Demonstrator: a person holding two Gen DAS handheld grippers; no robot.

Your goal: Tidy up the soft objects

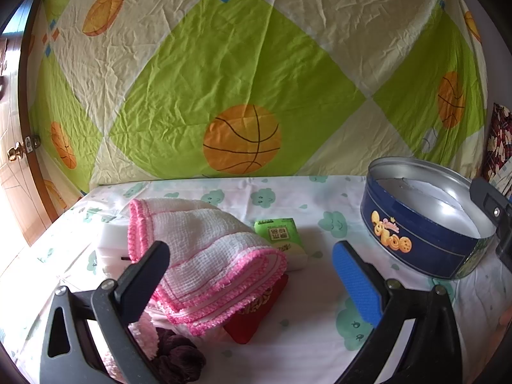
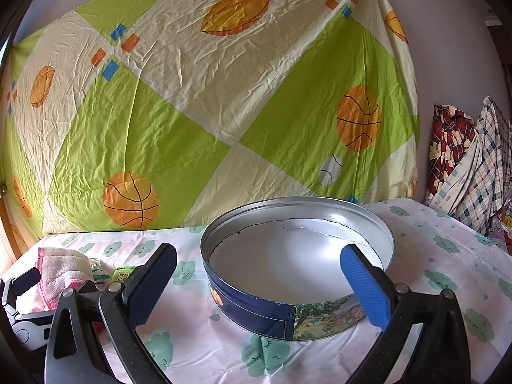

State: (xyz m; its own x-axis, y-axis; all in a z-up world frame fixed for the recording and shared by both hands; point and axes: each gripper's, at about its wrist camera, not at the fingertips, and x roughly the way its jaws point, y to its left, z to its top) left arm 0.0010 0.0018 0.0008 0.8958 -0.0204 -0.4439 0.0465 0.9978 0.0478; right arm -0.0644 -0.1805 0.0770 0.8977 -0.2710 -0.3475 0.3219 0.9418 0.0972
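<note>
We see the left gripper (image 1: 252, 256) at the bottom of its wrist view with jaws spread wide and clamped on nothing, tilted down at the table; its left finger (image 1: 144, 283) is black-faced and its right finger (image 1: 356, 283) carries a blue pad. Between and just beyond them lies one pink-edged white cloth (image 1: 204, 256), folded and draped over a red pouch (image 1: 256, 313), with a dark maroon fuzzy item (image 1: 179, 358) at the lower left and one green tissue pack (image 1: 281, 236) with small print we cannot read behind it. A white block (image 1: 112, 243) sits under the cloth's left side. At the right of that frame stands one round blue tin (image 1: 425, 233), open, its side showing yellow cookie-face graphics and a script word too small to read. The right gripper (image 2: 259, 281) likewise stands wide apart and holds nothing, angled down, with the tin (image 2: 256, 313) low in the centre of its view, between and just beyond the fingers. The tin's wall shows a landscape picture panel on this side. The cloth (image 2: 60, 272) appears at the lower left there. The table cover (image 2: 432, 256) is white with teal cloud faces, and a green and cream sheet (image 2: 192, 112) printed with basketballs hangs behind.
</note>
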